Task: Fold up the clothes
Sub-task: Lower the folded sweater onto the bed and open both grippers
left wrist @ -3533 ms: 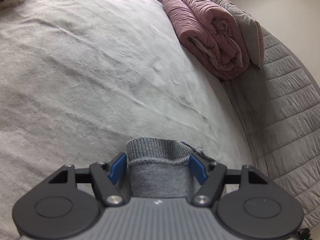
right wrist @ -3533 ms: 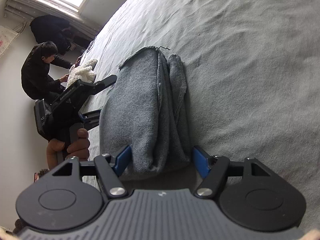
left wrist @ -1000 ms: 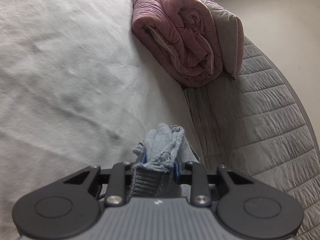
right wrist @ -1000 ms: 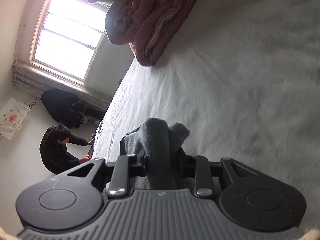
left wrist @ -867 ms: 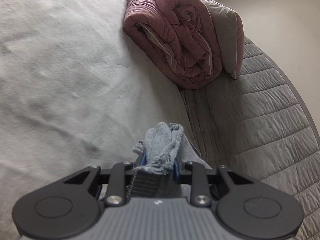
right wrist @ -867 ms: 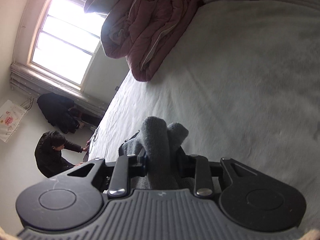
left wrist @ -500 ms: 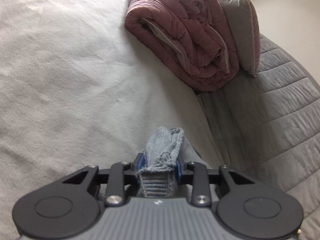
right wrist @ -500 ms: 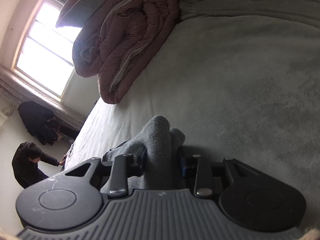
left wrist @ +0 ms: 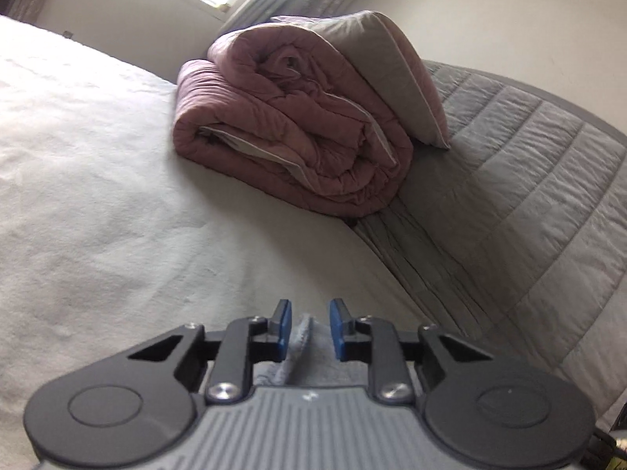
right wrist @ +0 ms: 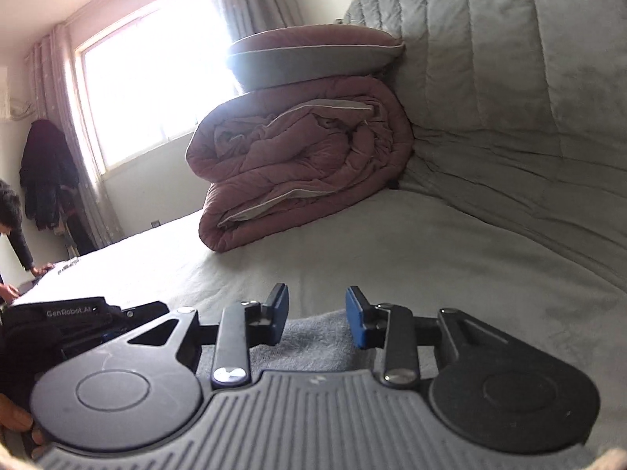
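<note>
The only lettering I can read is "GenRobot.AI", in pale letters on the black body of my left gripper [right wrist: 74,315], seen from my right wrist.

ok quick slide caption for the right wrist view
Right gripper open over grey garment on bed, pink duvet behind.

**Open bed ahead, bedding stacked at the far end**

The pale grey bed sheet [left wrist: 117,203] lies bare ahead. The rolled pink quilt [left wrist: 290,125], topped by a grey pillow [right wrist: 313,55], blocks the far end; the quilted grey headboard [right wrist: 509,58] walls one side.
</note>
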